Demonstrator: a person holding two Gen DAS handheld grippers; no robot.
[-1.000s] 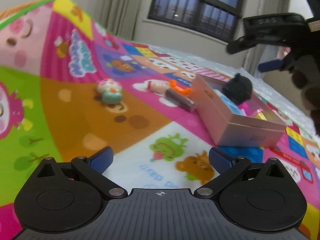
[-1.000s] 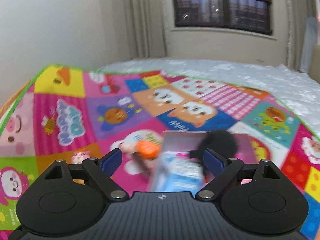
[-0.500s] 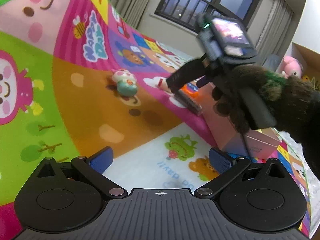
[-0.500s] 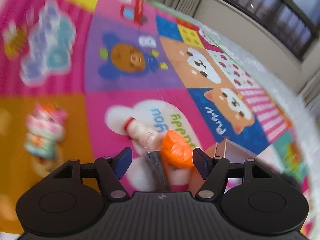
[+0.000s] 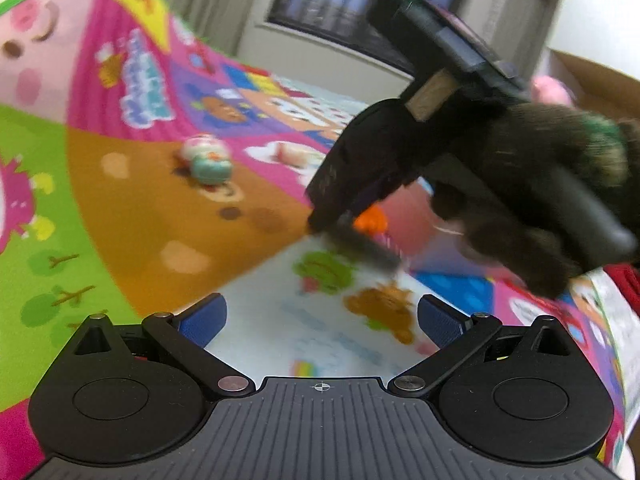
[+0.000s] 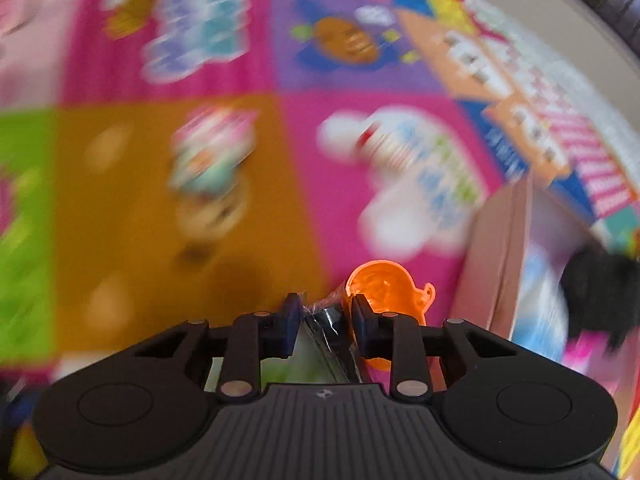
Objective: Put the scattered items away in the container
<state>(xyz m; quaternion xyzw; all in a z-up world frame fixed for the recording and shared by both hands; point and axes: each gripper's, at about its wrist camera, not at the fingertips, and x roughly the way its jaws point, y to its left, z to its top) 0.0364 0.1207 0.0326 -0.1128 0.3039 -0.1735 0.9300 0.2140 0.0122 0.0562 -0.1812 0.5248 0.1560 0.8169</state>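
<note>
In the right wrist view my right gripper [image 6: 323,318] points down at the mat, shut on a dark, foil-wrapped bar [image 6: 330,320]. An orange toy [image 6: 384,290] lies against its right finger. The pink box [image 6: 500,264] stands just to the right, with a black plush [image 6: 596,284] and a light blue item inside. In the left wrist view the right gripper [image 5: 332,222], held by a dark-gloved hand [image 5: 532,200], is tipped onto the dark bar [image 5: 372,252] beside the orange toy [image 5: 370,220]. My left gripper [image 5: 322,320] hovers open over the mat, holding nothing.
A pastel plush toy [image 6: 208,156] and a small white bottle [image 6: 384,148] lie on the colourful play mat [image 6: 120,240], beyond the right gripper. In the left wrist view the pastel toy [image 5: 208,160] and the bottle [image 5: 296,154] sit left of the right gripper. A cardboard box [image 5: 592,76] stands far right.
The right gripper swung down from above the box to the mat and shut on the dark bar beside the orange toy. The left gripper stayed open and nearly still.
</note>
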